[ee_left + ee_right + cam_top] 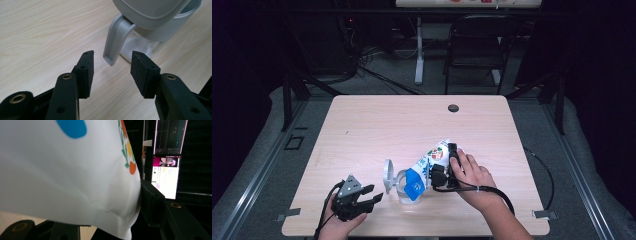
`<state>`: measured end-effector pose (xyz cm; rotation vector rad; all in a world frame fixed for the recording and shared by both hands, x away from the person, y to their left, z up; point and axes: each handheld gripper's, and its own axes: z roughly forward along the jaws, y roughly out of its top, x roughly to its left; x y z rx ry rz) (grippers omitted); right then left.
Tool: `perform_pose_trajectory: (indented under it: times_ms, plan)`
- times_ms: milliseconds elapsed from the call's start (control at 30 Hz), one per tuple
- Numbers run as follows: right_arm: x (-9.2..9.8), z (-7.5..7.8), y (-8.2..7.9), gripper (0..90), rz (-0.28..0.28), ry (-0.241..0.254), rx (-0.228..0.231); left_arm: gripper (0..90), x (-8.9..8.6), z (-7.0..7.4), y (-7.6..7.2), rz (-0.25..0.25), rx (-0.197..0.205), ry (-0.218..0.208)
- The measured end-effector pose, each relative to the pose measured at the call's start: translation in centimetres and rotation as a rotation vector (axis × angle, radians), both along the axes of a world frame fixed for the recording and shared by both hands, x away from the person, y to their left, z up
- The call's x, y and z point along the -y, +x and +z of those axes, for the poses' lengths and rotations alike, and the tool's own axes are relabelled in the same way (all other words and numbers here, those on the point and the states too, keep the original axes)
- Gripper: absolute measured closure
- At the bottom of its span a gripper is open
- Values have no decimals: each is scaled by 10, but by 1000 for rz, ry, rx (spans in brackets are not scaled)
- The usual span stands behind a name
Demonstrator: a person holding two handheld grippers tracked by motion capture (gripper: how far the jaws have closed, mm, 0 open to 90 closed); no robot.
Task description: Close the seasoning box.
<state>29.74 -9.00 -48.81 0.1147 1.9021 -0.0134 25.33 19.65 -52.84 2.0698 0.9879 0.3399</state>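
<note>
Pale wooden table (362, 130): right gripper (443, 170) clamps a tilted pouch (428, 165), mouth toward eight o'clock to pour into the jug (404, 187), left gripper (362, 200) waiting open-jawed.

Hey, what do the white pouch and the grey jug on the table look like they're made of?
Pouch: apparently soft plastic film, white with printed blue and coloured graphics; it creases and dents where the right tongs squeeze it. Jug: looks like moulded plastic, matte light grey lid and handle, seemingly clear body; could be otherwise. Table: pale wood-grain surface, probably laminate.
</note>
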Motion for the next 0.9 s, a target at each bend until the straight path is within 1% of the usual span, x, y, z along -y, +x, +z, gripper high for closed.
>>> perform_pose_trajectory:
  times_ms: [100,600,900]
  plan:
    - [1,-1,0,511,8,13,-1,543,0,0,0,-1,0,-2]
    - [0,0,0,515,20,10,2,543,0,-1,0,-1,-1,-1]
    - [0,0,0,518,18,7,5,543,1,0,0,-3,1,-2]
